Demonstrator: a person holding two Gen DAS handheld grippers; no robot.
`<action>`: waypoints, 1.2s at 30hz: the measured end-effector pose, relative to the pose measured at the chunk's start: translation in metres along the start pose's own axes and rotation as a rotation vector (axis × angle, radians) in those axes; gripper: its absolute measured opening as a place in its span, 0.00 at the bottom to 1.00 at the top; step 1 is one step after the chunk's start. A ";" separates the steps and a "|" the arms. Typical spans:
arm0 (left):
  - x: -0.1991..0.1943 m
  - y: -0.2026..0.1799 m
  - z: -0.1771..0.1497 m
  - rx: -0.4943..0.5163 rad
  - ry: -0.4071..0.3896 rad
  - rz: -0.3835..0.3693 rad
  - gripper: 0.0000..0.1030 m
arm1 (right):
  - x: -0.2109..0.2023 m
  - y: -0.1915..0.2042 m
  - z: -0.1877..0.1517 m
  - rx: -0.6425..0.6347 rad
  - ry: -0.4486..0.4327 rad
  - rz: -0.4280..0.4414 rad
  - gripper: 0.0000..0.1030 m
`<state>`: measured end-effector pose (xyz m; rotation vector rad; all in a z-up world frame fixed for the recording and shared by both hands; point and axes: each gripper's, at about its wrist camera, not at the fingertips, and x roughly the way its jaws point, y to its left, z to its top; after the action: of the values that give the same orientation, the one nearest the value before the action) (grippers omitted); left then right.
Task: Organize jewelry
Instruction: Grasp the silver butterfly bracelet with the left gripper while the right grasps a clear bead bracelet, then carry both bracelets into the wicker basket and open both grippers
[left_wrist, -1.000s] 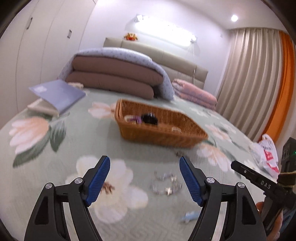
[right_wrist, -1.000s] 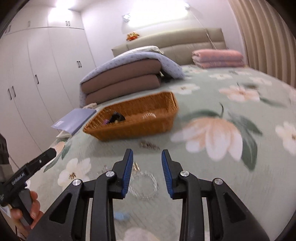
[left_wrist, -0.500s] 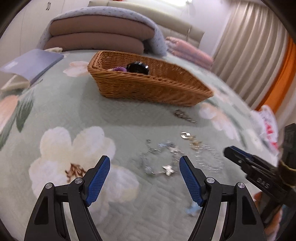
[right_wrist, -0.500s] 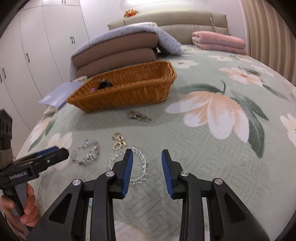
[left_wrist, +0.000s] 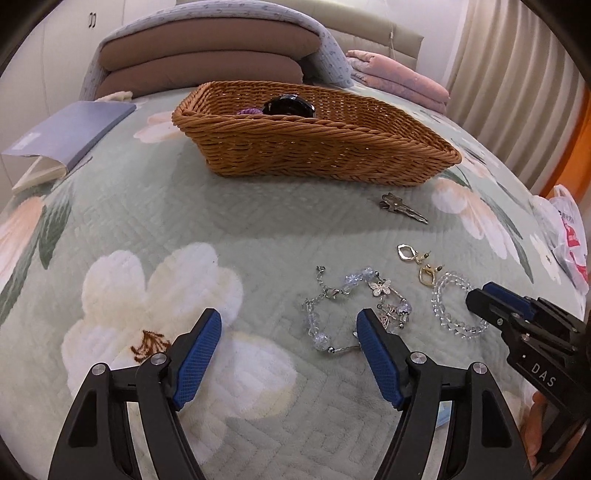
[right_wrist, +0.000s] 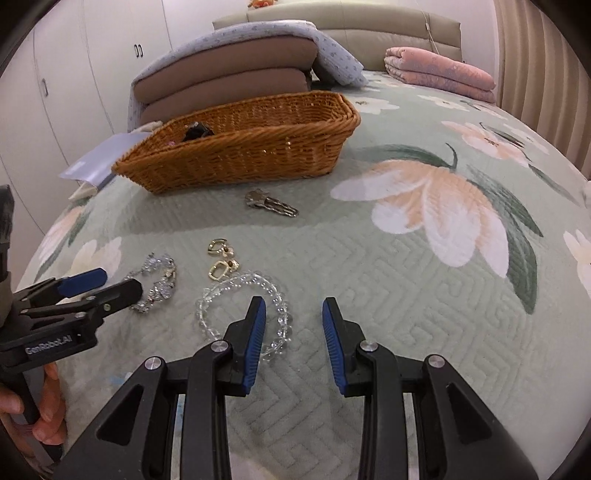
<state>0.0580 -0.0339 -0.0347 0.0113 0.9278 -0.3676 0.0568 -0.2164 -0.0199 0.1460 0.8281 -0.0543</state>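
Both tools lower and nearer than before, jaws apart and empty: left tool (left_wrist: 288, 330) beside the silver butterfly-charm bracelet (left_wrist: 354, 306), right tool (right_wrist: 293, 319) at the clear round-bead bracelet (right_wrist: 243, 308) on the floral bed (right_wrist: 424, 280).

Clear round-bead bracelet (right_wrist: 242, 312), closed loop, flat on green floral quilt. Just beside it, two gold open-frame earrings (right_wrist: 221, 258), near each other. Silver chain bracelet with clear crystals and butterfly charms (left_wrist: 356, 308), unclasped, lying in a loose curl just beside those. Silver metal hair clip (right_wrist: 271, 204) nearer the brown wicker basket (right_wrist: 251, 153). Basket holds a black round item (left_wrist: 290, 106) and something purple (left_wrist: 248, 110), unclear.
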 end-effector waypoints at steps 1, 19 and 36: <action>0.001 0.000 0.001 -0.001 0.006 0.003 0.75 | 0.001 0.000 0.001 0.000 0.004 0.003 0.33; -0.005 -0.009 -0.005 0.047 -0.042 -0.035 0.09 | 0.001 0.005 0.003 -0.013 -0.030 0.032 0.09; -0.053 0.005 0.001 0.040 -0.212 -0.225 0.09 | -0.026 -0.007 0.000 0.037 -0.156 0.117 0.09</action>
<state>0.0321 -0.0131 0.0068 -0.0941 0.7132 -0.5847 0.0379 -0.2232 -0.0014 0.2223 0.6620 0.0283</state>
